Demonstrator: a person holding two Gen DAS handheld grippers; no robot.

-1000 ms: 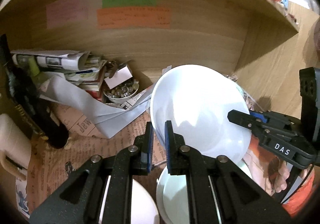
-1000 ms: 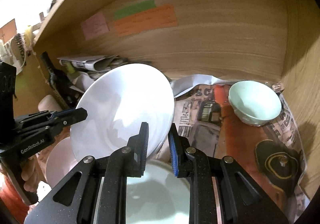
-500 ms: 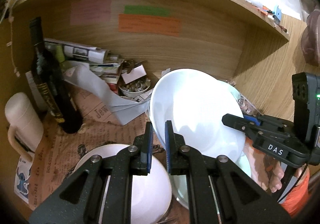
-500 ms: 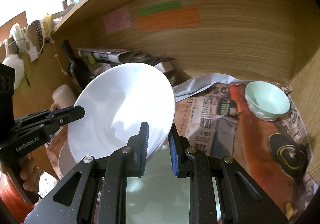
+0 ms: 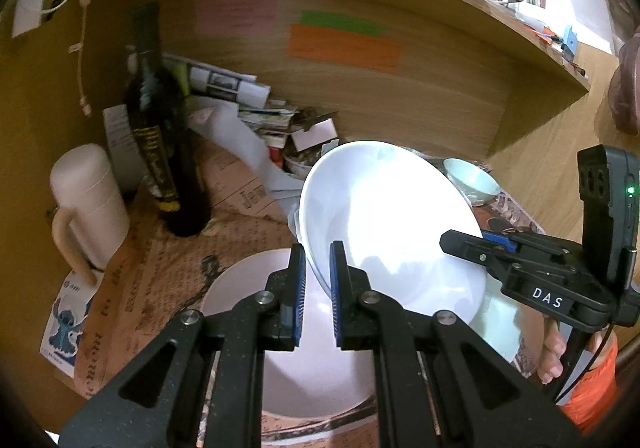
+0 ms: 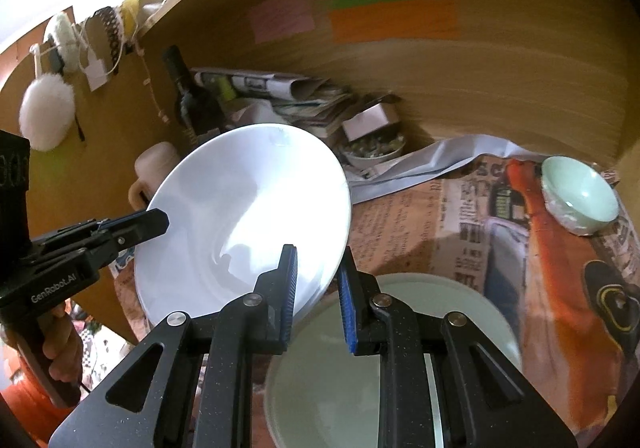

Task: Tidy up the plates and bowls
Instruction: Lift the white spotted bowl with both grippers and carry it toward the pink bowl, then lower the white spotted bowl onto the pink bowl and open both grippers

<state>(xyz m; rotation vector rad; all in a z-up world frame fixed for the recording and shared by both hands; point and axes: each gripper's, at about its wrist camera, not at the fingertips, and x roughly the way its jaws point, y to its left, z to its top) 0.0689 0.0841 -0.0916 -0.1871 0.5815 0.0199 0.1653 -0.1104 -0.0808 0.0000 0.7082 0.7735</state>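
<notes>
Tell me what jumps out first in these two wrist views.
A big white bowl fills the middle, tilted in the air, its rim clamped by the left gripper and the right gripper on opposite sides. Below it on the newspaper lie a pinkish plate and a pale green plate. A dark bottle stands at the left.

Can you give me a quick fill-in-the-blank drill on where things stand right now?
1. The left gripper and the right gripper both clamp the rim of one white ____.
2. The small pale green bowl sits on the ____ that lines the shelf.
3. The dark bottle stands ____ beside the cream jug.
4. On the back wall, the green note is stuck just above the ____ one.

Missing words: plate; newspaper; upright; orange
</notes>
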